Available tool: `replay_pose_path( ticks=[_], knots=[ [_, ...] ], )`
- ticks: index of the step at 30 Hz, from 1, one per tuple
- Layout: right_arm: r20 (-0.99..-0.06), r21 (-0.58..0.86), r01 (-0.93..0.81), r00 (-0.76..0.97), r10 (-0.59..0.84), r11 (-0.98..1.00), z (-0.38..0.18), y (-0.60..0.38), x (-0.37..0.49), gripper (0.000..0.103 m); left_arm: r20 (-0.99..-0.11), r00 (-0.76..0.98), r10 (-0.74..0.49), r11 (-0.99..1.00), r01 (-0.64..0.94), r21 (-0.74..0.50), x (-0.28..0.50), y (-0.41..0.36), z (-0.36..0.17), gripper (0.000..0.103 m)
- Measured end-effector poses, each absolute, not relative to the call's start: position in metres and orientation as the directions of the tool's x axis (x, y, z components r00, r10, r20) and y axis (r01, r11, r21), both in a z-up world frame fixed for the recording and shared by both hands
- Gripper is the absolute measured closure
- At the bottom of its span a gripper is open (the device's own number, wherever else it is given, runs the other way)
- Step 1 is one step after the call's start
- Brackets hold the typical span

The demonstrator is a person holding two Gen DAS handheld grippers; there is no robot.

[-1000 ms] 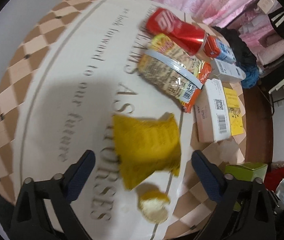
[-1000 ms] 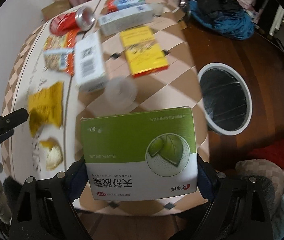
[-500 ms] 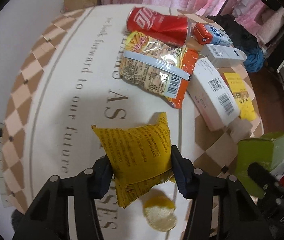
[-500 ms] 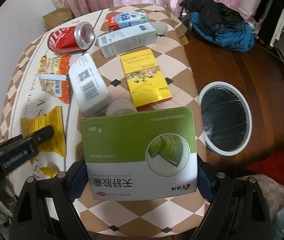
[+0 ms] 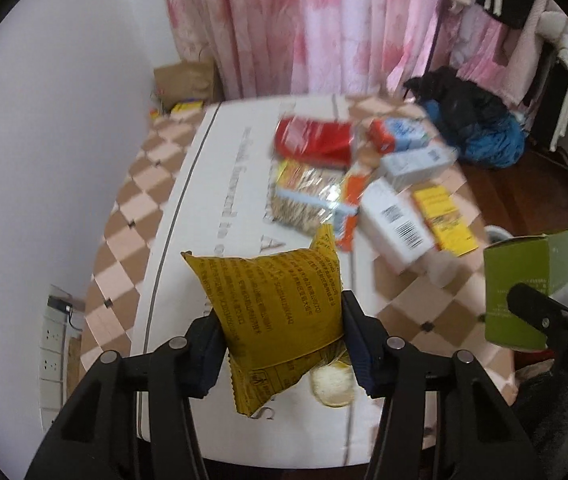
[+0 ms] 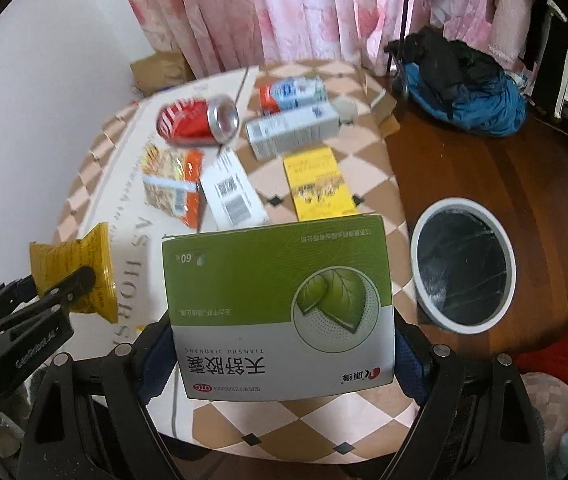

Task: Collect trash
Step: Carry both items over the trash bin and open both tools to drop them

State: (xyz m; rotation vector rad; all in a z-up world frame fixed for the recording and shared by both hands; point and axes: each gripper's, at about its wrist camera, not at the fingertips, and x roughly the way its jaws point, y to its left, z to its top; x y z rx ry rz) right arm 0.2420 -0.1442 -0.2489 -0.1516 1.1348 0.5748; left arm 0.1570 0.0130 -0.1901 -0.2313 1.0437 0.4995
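The left gripper (image 5: 279, 336) is closed on the crinkled yellow snack packet (image 5: 279, 304), lifted above the table. The right gripper (image 6: 284, 344) clamps the green-and-white cardboard medicine box (image 6: 279, 304). Both should travel right, over the white-rimmed round bin (image 6: 464, 272), before releasing.

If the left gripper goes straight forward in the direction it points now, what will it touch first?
Probably the orange snack bag on the table; it lies just beyond the yellow packet that the left gripper clamps. Depth is unclear, since the gripper seems lifted and might pass above it.
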Motion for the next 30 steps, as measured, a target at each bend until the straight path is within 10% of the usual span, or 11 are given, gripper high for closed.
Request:
replay_pose_path(
  ticks=[17,30],
  knots=[
    [-0.822,0.157,-0.326,0.479,0.306,0.932,-0.173,-0.311,0.329,0.013,-0.817,0.576,0.043,0.978,-0.19,-0.082,0.308,-0.136,-0.152,0.054],
    [-0.945,0.157,-0.135,0.267,0.189,0.978,-0.318,-0.416,0.445,0.013,-0.926,0.315,-0.206,0.96,-0.117,-0.254,0.447,-0.2,-0.298,0.05]
  ],
)
